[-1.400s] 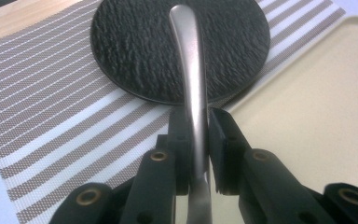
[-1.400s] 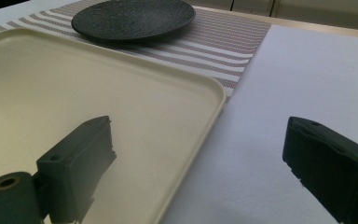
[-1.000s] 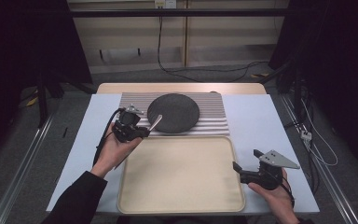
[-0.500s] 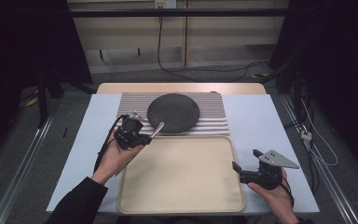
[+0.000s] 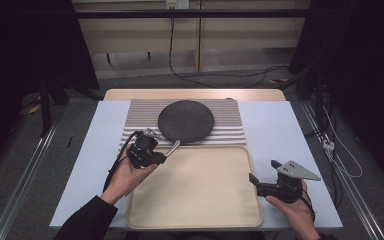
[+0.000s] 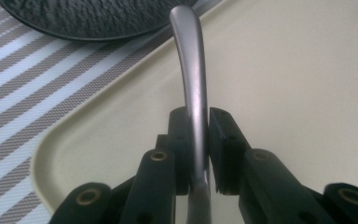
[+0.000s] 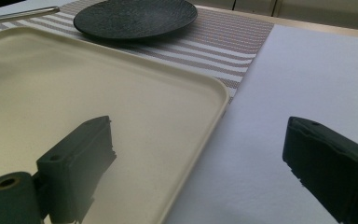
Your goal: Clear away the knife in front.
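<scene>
The table [image 5: 290, 145] carries a cream tray [image 5: 200, 190], which lies between the two grippers, just to the right of the left one and just to the left of the right one. Beyond the tray, and ahead of the left gripper, a striped mat [image 5: 230, 120] bears a dark round plate [image 5: 186, 121]. The left gripper [image 5: 152, 156] hangs over the tray's far left corner, its jaws drawn narrow and clamped on a metal utensil handle [image 6: 193, 88]; the handle runs out ahead of the jaws, tilted up, with its rounded end near the plate's near edge. In the left gripper view the pads press on both sides of the handle, and the tray rim passes under them. The right gripper [image 5: 265, 181] rests in the hand at the tray's near right corner, jaws spread wide with nothing between them, one jaw over the tray and the other over the bare table.
</scene>
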A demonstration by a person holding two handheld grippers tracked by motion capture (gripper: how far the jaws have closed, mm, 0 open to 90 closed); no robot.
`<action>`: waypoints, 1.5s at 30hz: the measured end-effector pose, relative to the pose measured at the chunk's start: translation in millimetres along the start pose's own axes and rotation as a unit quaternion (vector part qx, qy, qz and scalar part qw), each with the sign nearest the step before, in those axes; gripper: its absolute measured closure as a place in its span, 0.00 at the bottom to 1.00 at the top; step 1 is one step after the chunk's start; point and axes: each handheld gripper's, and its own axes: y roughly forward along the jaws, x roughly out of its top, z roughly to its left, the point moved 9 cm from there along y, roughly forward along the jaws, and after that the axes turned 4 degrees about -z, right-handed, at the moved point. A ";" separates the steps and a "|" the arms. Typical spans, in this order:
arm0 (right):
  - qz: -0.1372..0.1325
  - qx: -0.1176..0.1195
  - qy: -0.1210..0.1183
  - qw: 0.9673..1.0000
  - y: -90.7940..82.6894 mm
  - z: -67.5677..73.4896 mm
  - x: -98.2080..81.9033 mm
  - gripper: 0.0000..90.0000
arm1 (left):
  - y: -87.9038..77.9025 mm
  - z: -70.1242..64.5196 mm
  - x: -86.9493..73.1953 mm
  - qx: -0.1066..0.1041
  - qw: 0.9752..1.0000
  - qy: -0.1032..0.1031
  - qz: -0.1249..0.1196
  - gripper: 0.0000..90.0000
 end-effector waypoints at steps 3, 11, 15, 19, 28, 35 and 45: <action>0.000 0.000 0.000 1.000 0.0 -0.1 -0.1 0.09 | 2.9 -0.6 -2.7 0.009 1.000 -0.004 0.004 0.89; 0.003 0.003 0.001 1.000 0.2 0.7 -0.5 0.09 | 15.2 -5.7 -12.9 0.002 1.000 -0.003 0.017 0.89; 0.003 0.003 0.001 1.000 0.3 0.8 -0.5 0.09 | 20.4 -7.7 -16.2 0.003 1.000 0.000 0.024 0.89; 0.003 0.003 0.001 1.000 0.7 0.8 -0.5 0.09 | 25.8 -9.4 -20.3 -0.002 0.999 -0.001 0.035 0.89; 0.004 0.005 0.000 1.000 1.0 1.0 -0.9 0.09 | 37.7 -16.2 -24.4 -0.005 0.999 -0.003 0.048 0.89; 0.004 0.007 -0.001 1.000 1.3 1.6 -0.9 0.09 | 39.9 -17.4 -28.3 -0.003 0.999 -0.004 0.052 0.89; 0.005 0.005 0.000 1.000 1.1 1.4 -1.2 0.09 | 32.0 -20.2 -38.7 0.003 0.999 -0.022 0.046 0.88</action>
